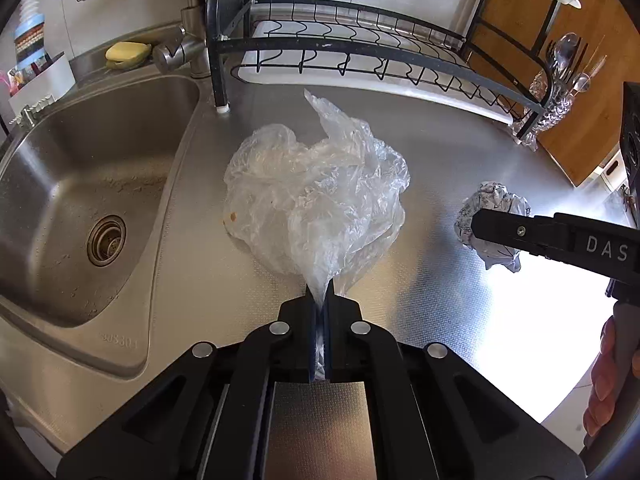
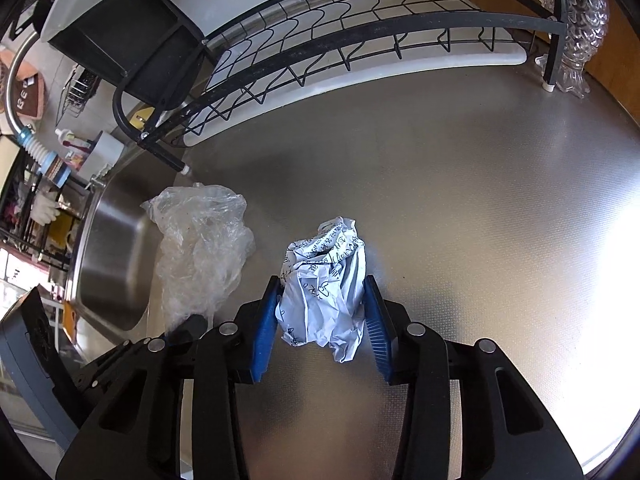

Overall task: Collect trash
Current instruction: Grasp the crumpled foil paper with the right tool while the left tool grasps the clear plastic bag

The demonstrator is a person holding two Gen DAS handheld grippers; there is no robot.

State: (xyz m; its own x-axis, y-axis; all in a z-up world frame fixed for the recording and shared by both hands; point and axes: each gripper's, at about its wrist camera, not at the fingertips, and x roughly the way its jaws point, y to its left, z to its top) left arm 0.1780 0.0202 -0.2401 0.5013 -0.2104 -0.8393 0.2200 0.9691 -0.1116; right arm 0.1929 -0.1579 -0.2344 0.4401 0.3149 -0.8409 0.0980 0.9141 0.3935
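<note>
Fingers [image 1: 334, 320] pinch plastic bag [image 1: 316, 196]; sink [image 1: 48, 216] holds nothing.

Textured steel counter [image 2: 460, 200], sink [image 1: 80, 184] beside it, black dish rack [image 1: 360, 52] behind, wooden panel [image 1: 520, 12], strong glare.

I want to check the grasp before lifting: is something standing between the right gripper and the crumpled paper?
Nothing visible does. The crumpled paper already sits between the blue pads of the right gripper, on the bare steel counter. The plastic bag lies apart, toward the sink, pinched by the left gripper.
</note>
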